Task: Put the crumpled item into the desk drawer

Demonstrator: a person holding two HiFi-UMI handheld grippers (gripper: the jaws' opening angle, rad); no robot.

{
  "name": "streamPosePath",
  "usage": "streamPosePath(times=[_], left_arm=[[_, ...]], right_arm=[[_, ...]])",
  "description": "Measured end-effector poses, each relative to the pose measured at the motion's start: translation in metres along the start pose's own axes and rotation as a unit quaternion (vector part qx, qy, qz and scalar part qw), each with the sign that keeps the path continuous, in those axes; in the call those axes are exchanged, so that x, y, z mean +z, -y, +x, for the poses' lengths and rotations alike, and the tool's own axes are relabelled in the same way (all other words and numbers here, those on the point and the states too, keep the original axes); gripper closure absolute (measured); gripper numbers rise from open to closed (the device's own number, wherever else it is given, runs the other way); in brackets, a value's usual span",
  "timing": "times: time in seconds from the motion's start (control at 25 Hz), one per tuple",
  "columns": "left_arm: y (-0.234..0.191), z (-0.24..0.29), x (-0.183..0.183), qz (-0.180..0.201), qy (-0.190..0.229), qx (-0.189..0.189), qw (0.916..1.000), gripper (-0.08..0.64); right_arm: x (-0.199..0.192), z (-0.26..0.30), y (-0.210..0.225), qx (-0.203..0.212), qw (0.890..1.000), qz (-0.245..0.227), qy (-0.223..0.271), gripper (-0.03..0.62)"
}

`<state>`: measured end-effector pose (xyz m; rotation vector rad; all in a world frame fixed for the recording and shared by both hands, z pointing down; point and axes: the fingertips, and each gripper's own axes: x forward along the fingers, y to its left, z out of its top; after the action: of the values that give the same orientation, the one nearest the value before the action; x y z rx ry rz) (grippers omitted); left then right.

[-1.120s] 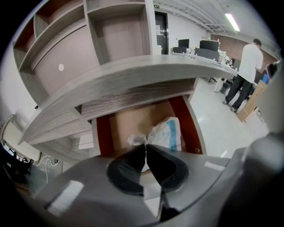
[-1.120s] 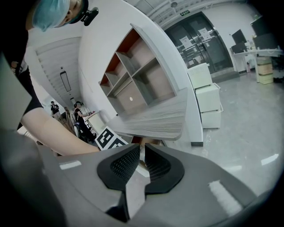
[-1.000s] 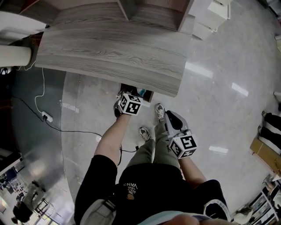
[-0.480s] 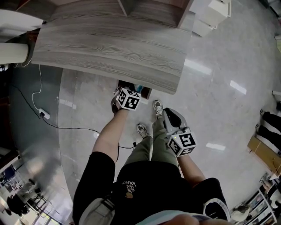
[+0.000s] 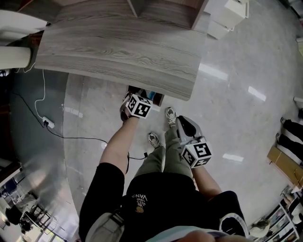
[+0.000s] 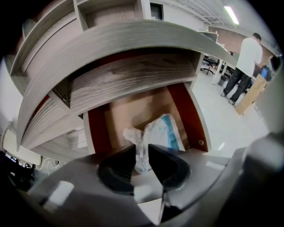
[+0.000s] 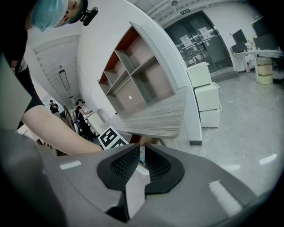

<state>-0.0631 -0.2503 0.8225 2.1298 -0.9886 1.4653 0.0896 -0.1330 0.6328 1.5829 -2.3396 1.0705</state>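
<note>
The crumpled item [image 6: 156, 132], white with a blue patch, lies in the open desk drawer [image 6: 198, 120], which has red-brown walls and a tan bottom. My left gripper [image 6: 141, 153] is shut on the item's white tail just above the drawer's front. In the head view the left gripper [image 5: 137, 100] sits at the drawer [image 5: 158, 99] under the front edge of the grey wood desk top [image 5: 118, 52]. My right gripper [image 5: 184, 124] hangs lower right over the floor. In its own view the right gripper [image 7: 142, 162] is shut and holds nothing.
A power strip with a white cable [image 5: 47, 124] lies on the floor to the left. White cabinets [image 5: 232, 14] stand beside the desk at the back right. A person [image 6: 242, 66] stands far off by cardboard boxes. My shoes [image 5: 171, 118] are close to the drawer.
The left gripper has edged slightly closer to the drawer mouth. The right gripper has kept its place.
</note>
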Motion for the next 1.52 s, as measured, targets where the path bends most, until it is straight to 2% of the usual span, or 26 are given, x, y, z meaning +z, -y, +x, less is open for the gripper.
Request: streamPosePath(times=[0.44, 0.84, 1.16, 1.52], left_arm=[[-0.002, -0.015, 0.006, -0.007, 0.024, -0.006, 0.9997, 0.454], [-0.009, -0.050, 0.016, -0.016, 0.082, 0.013, 0.9964, 0.456], [-0.007, -0.085, 0.023, -0.031, 0.130, 0.010, 0.9910, 0.506], [-0.001, -0.129, 0.034, -0.039, 0.188, 0.006, 0.9814, 0.508]], right_arm=[[0.006, -0.007, -0.006, -0.001, 1.000, -0.008, 0.008, 0.572], [0.007, -0.018, -0.021, 0.007, 1.000, -0.021, 0.016, 0.572], [0.010, -0.029, -0.038, 0.011, 0.999, -0.033, 0.026, 0.572], [0.013, -0.042, -0.060, 0.021, 0.998, -0.052, 0.038, 0.572]])
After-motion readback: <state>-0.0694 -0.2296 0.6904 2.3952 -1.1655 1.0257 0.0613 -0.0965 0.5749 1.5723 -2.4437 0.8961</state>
